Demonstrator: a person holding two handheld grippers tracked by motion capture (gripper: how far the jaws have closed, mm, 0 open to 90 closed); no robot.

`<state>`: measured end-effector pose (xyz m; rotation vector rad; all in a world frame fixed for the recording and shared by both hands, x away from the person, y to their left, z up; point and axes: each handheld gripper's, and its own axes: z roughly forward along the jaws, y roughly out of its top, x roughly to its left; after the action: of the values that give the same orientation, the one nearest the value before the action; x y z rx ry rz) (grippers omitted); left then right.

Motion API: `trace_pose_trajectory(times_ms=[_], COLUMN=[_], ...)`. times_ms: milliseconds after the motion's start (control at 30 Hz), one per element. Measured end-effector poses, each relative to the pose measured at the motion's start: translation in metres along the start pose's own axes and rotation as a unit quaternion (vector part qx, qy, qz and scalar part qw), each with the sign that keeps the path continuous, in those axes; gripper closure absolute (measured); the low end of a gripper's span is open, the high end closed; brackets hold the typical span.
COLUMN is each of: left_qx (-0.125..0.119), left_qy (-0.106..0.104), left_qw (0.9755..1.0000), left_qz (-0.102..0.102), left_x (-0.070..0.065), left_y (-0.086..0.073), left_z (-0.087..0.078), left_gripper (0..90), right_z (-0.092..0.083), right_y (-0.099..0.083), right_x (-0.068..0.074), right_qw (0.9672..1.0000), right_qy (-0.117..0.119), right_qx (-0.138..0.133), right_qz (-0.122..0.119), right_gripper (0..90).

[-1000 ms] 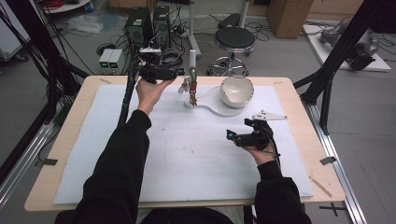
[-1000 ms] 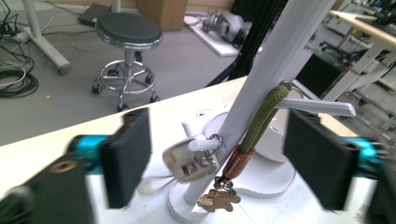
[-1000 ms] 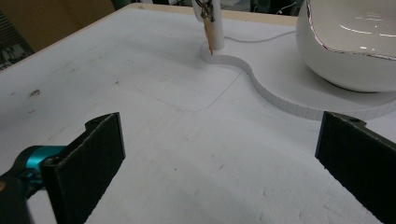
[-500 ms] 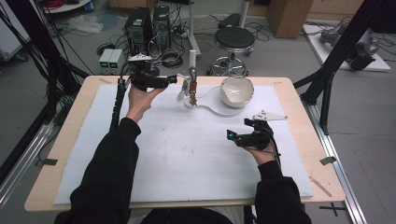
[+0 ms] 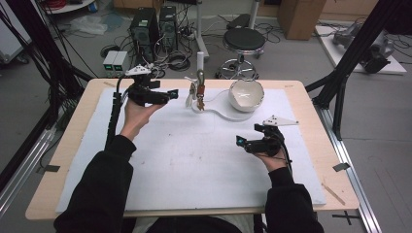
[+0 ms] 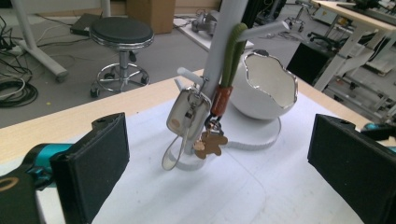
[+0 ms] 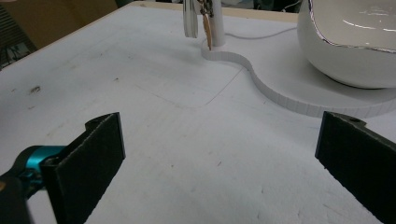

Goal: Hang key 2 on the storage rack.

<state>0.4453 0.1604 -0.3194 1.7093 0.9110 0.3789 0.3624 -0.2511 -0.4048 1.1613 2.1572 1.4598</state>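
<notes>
In the upper centre of the high view, a white stand rose from a curved white base on the tabletop, with a key bundle hanging from its pegs and a white bowl seated at the base's right end. The left gripper was held at upper left, just left of the hanging bundle and apart from it, its fingers spread with nothing between them; they had just been opening. The right gripper rested at lower right, well apart from the stand.

In the left gripper view, the two black fingers stood wide at the lower corners, empty. Between them, farther off, hung a silver key fob beside a green strap with a brown tag and a small bear-shaped charm, against the stand's post.

In the right gripper view, the fingers were wide apart over bare white mat, holding nothing; the bundle hung at top centre, the bowl at upper right.
</notes>
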Motion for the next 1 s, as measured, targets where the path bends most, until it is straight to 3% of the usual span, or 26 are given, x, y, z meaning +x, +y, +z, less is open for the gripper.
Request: trace_pose_trajectory(times_ms=[600,1000], left_qx=[0.004,0.006], left_qy=[0.008,0.028], left_qw=[1.0000,0.9996], left_qz=[-0.001,-0.001], left_x=[0.006,0.015], left_y=[-0.047,-0.075], left_z=[-0.028,-0.057], left_gripper=[5.9,5.8], right_z=[0.000,-0.001], right_y=[-0.002,-0.005], right_x=[0.000,-0.001], right_qw=[1.0000,1.0000], right_qy=[-0.002,-0.005], right_qx=[0.004,0.006], right_qz=[-0.001,-0.001], right_gripper=[0.5,0.4])
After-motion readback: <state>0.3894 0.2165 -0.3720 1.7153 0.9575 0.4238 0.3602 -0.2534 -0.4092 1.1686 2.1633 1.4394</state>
